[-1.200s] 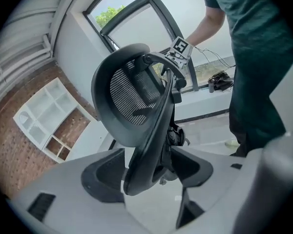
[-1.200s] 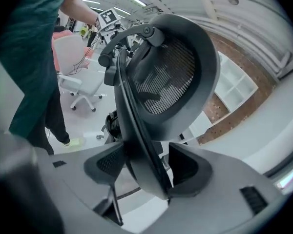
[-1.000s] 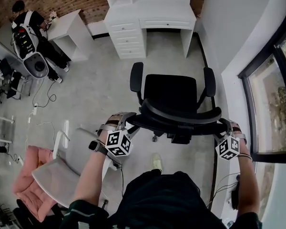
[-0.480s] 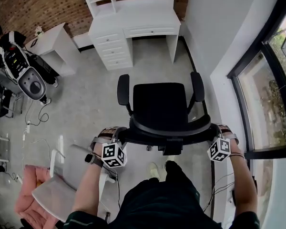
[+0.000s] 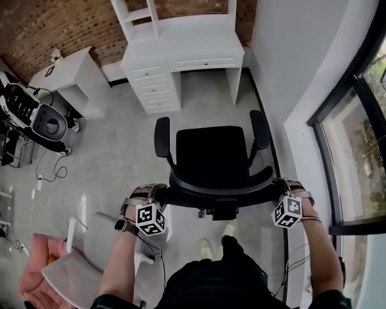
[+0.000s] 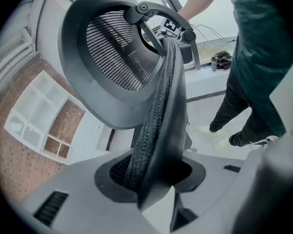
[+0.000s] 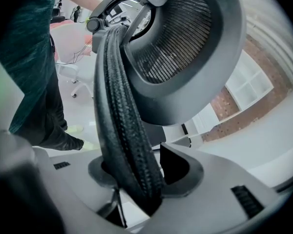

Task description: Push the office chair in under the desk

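Observation:
The black office chair [image 5: 212,154] stands on the concrete floor, its seat facing the white desk [image 5: 186,44] at the brick wall, with a stretch of floor between them. My left gripper [image 5: 159,195] is shut on the left end of the mesh backrest [image 5: 219,188]; the rim [image 6: 156,130] sits deep in its jaws. My right gripper [image 5: 280,188] grips the backrest's right end. There the padded rim [image 7: 122,126] lies between the jaws, which are still closing on it. The desk's kneehole is at its right half, beside the drawers.
A white wall and a dark-framed window [image 5: 367,140] run along the right. A small white table [image 5: 74,69] and grey equipment [image 5: 48,121] with cables are on the left. A white chair [image 5: 96,243] and a pink one [image 5: 38,275] stand behind on my left.
Both grippers have closed onto the ends of the backrest. The view has lifted, so more of the desk's shelf shows, and the seated person at the far left has left the frame.

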